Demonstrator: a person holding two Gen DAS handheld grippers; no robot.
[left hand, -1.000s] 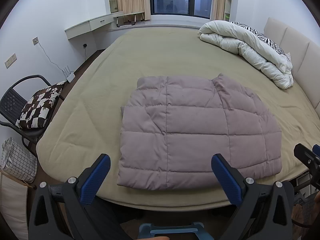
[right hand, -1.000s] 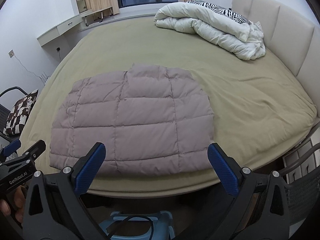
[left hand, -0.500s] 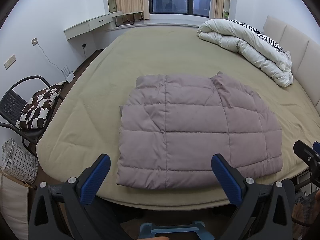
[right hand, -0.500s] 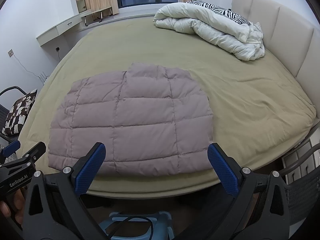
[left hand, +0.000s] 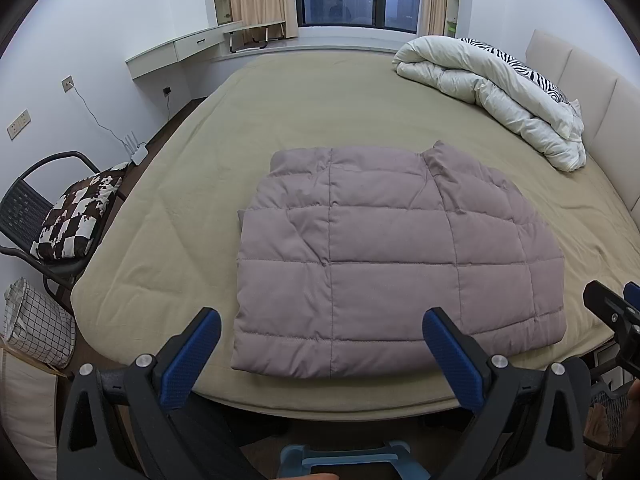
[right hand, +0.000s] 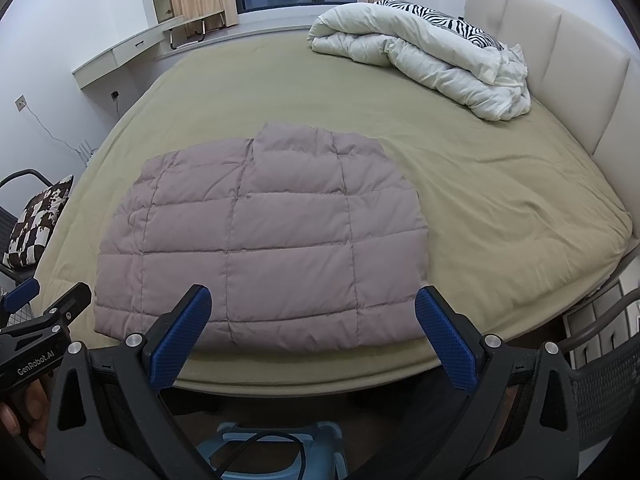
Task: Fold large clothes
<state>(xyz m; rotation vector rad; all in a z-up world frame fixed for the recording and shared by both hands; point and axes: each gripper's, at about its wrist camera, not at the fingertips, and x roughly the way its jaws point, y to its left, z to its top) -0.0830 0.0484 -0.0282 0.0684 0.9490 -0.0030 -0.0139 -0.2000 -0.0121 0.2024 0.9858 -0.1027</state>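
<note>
A mauve quilted puffer jacket (left hand: 384, 256) lies flat on the olive bed (left hand: 320, 96), folded into a rough rectangle near the front edge; it also shows in the right wrist view (right hand: 264, 248). My left gripper (left hand: 322, 324) is open and empty, held back from the bed's front edge, in front of the jacket's near hem. My right gripper (right hand: 312, 304) is open and empty, also short of the near hem. Each gripper shows at the edge of the other's view: the right one (left hand: 612, 316) and the left one (right hand: 44, 312).
A white duvet with a zebra pillow (left hand: 492, 92) is bunched at the far right by the padded headboard (right hand: 560, 68). A black chair with a checked cushion (left hand: 68, 216) and a grid-patterned basket (left hand: 36, 320) stand left of the bed. A desk (left hand: 176, 48) is by the window.
Both grippers have drifted slightly; the jacket sits a touch lower and nearer in both views. The jaws stay open and the jacket has not moved on the bed.
</note>
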